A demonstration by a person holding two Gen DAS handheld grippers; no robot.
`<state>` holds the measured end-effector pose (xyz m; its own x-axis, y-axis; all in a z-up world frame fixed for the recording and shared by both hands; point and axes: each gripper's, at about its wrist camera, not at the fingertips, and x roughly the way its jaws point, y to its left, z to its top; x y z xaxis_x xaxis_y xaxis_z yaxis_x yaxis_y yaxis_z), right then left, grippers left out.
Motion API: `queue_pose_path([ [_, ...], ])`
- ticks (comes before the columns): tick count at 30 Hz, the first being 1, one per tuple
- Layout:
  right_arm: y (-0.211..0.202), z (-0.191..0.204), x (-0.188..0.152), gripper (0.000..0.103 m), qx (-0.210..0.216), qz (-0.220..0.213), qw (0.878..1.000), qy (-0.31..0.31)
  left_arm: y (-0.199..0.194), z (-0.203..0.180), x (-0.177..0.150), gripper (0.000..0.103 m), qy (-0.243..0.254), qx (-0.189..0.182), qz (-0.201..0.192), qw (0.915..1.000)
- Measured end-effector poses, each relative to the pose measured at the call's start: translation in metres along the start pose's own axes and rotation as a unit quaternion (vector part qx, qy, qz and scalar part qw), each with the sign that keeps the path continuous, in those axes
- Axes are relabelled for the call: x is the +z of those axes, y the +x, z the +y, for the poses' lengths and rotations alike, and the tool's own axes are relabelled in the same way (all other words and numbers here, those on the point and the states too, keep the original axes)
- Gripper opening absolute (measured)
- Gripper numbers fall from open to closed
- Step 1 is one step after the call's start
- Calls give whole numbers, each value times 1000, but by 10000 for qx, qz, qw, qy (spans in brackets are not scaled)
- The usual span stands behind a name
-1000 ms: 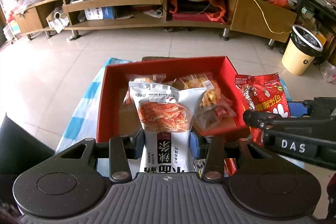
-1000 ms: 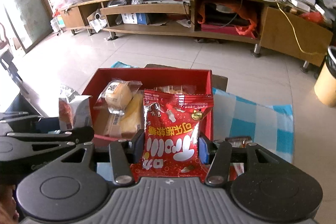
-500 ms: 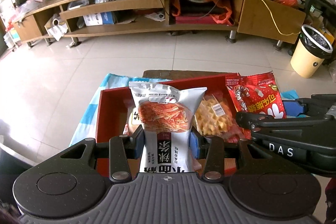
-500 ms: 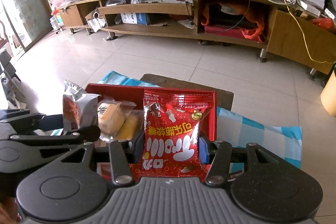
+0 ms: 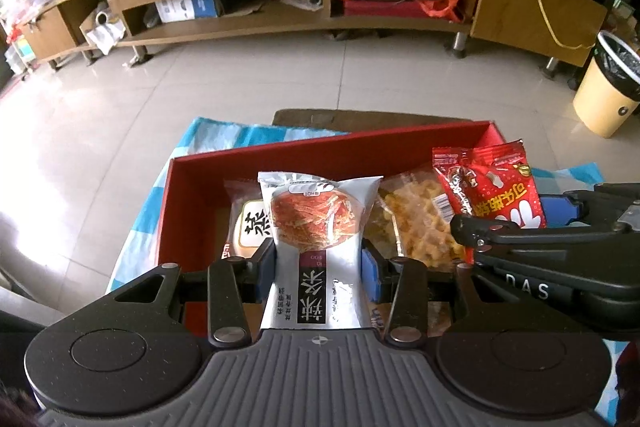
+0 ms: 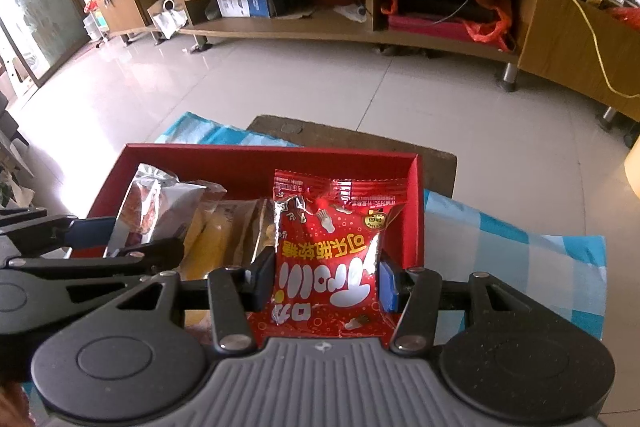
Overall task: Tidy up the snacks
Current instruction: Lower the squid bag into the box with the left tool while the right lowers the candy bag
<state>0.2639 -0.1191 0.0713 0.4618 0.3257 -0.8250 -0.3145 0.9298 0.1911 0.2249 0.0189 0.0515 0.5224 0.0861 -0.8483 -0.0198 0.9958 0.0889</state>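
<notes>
The lower end of the silver foil snack packet (image 5: pixel 318 259) is hidden behind the grey ribbed body of the left gripper (image 5: pixel 319 265), and the packet covers part of the round pastry in clear wrap (image 5: pixel 250 227) behind it. The red rectangular cardboard box (image 6: pixel 256 163) has its near edge hidden by both tools. The red glossy candy bag (image 6: pixel 328 259) masks the box's right near corner, and small print on it is too fine to read.
</notes>
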Motion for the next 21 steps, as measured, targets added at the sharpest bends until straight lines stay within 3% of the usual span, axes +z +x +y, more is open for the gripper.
queue_pose_path([
  [11, 21, -4, -2, 53, 13, 189, 9998, 27, 15, 3, 1, 59, 6, 109, 89, 9999],
  [16, 19, -5, -3, 55, -58, 167, 9998, 12, 17, 3, -1, 75, -12, 197, 111, 9997],
  [21, 16, -7, -4, 57, -69, 169, 9998, 30, 16, 7, -2, 78, -68, 232, 124, 9996],
])
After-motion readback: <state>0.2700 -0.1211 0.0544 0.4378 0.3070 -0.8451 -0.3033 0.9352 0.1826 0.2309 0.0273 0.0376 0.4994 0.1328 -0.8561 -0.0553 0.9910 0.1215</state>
